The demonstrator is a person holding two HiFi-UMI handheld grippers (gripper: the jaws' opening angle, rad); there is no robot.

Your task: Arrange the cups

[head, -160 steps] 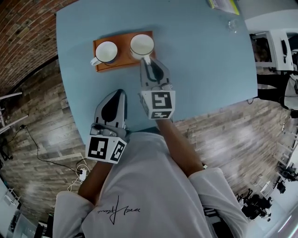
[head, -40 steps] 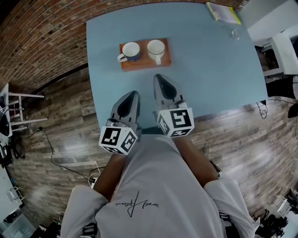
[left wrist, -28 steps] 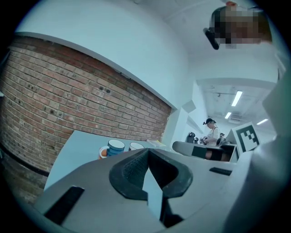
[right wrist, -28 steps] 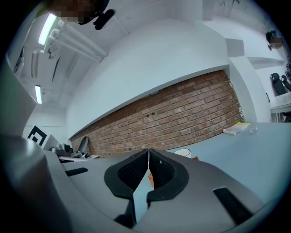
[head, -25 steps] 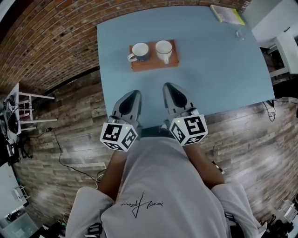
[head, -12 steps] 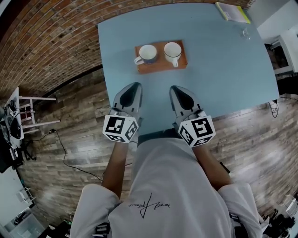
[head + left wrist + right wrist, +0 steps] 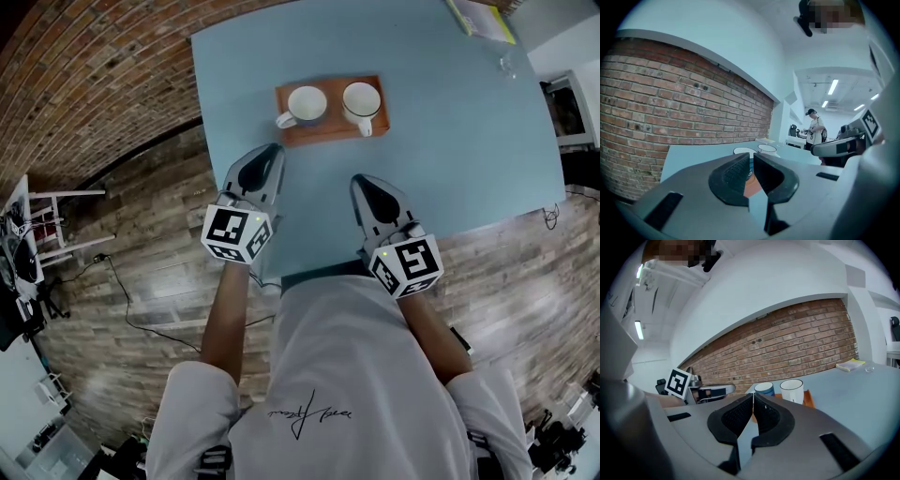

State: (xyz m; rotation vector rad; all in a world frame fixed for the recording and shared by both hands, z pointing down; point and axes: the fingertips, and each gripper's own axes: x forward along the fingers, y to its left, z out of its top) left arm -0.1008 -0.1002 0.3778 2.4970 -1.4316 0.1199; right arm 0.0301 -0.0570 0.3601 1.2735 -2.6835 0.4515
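Two cups stand side by side on an orange tray (image 7: 323,134) on the light blue table (image 7: 441,141): a blue cup (image 7: 307,105) with a white inside on the left and a white cup (image 7: 362,101) on the right. Both grippers hover near the table's near edge, apart from the tray. My left gripper (image 7: 271,152) is shut and empty, just below the tray's left corner. My right gripper (image 7: 362,181) is also shut and empty. In the right gripper view the blue cup (image 7: 765,389) and the white cup (image 7: 791,390) stand beyond the closed jaws.
A yellow-edged book (image 7: 480,17) and a small clear glass (image 7: 507,66) lie at the table's far right corner. A brick wall (image 7: 84,75) runs along the left. Wooden floor (image 7: 141,244) surrounds the table. A person (image 7: 815,130) stands in the far room.
The right gripper has drawn back from the white cup on the tray to the near edge. Over the last second the two grippers spread further apart; both stayed shut.
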